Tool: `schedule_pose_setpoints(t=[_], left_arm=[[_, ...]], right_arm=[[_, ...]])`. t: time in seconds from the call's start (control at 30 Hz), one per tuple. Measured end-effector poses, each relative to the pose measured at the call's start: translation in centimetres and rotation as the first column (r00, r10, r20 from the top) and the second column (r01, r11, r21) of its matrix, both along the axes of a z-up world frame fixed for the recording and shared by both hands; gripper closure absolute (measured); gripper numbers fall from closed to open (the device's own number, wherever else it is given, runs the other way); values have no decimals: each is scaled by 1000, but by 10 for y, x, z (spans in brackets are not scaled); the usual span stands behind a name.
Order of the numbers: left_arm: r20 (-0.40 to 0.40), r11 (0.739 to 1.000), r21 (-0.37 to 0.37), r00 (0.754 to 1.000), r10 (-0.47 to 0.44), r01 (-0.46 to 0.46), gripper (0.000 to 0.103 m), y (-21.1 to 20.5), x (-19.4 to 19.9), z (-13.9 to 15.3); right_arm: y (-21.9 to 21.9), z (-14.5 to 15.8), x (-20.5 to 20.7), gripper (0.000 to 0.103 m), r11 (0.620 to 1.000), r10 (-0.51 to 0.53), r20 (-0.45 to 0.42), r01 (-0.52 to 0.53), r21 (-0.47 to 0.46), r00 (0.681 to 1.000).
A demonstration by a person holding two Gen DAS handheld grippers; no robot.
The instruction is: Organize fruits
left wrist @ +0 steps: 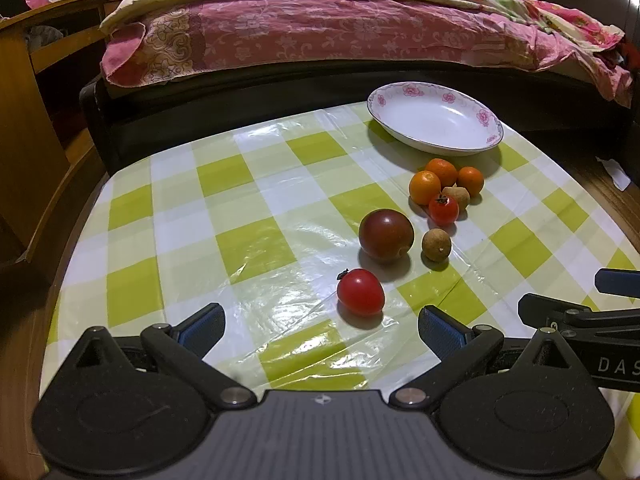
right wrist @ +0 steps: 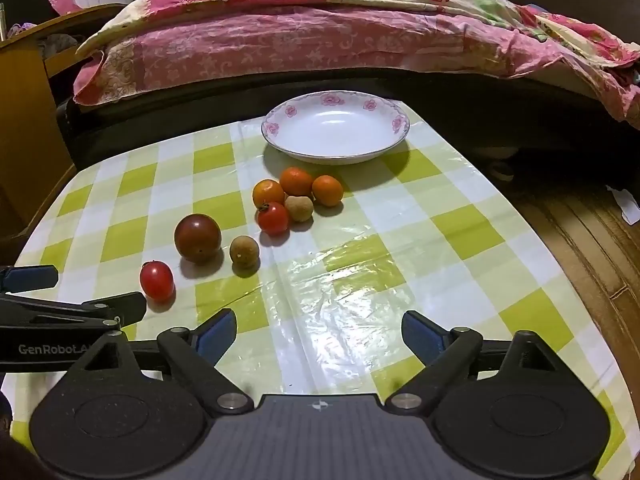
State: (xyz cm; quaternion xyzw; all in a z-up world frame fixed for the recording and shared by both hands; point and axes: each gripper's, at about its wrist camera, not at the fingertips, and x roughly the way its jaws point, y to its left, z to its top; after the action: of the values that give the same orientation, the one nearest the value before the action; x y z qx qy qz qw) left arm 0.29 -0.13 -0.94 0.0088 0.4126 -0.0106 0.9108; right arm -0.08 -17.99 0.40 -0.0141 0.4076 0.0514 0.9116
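A white floral plate (left wrist: 434, 98) (right wrist: 276, 128) stands bare at the far side of the checked table (left wrist: 256, 240) (right wrist: 400, 264). In front of it lie three small oranges (left wrist: 424, 187) (right wrist: 296, 181), two brown longans (left wrist: 436, 244) (right wrist: 244, 251), a small tomato (left wrist: 443, 209) (right wrist: 273, 218), a dark round tomato (left wrist: 386, 234) (right wrist: 197, 237) and a red cherry tomato (left wrist: 360, 292) (right wrist: 157, 281). My left gripper (left wrist: 320, 334) is open, the cherry tomato just ahead of it. My right gripper (right wrist: 318, 336) is open over bare cloth, right of the fruit.
A bed with a pink floral quilt (left wrist: 340, 24) (right wrist: 320, 32) runs along the far edge of the table. Wooden furniture (left wrist: 24, 128) stands at the left. Wood floor (right wrist: 580, 232) shows at the right. Each gripper's fingers show at the edge of the other's view.
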Motion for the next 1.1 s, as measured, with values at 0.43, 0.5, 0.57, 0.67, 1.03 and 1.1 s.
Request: schedule_pose_setpoints(t=[0.43,0.5,0.57,0.67,1.03,1.1], left_arm=[[6,1000,20,1000,-10,9,0,-2,1,-1],[8,1000,23,1000,-10,10,0,-2,2,-1],[7,1000,25,1000,-11,11,0,-2,2,-1],[5,1000,24,1000,-10,10,0,-1,3,-1],[7,999,32,1000,-14,14,0,-2,4,-3],[8,999,35,1000,-16,15,0,-2,4,-3]], right_arm=[[-1,-1,4,22,1000,21,-19,-21,17,1000],[0,-1,5,23,1000,24,-22,-24,20,999],[-1,-2,6,23,999,26,-25,-26,22,999],[-1,-2,7,23,999,29,-27,-28,25,999],[-1,-5,10,24,999,35,-35,-34,27,999],[0,-5,10,24,999,34,-35,-33,27,999]])
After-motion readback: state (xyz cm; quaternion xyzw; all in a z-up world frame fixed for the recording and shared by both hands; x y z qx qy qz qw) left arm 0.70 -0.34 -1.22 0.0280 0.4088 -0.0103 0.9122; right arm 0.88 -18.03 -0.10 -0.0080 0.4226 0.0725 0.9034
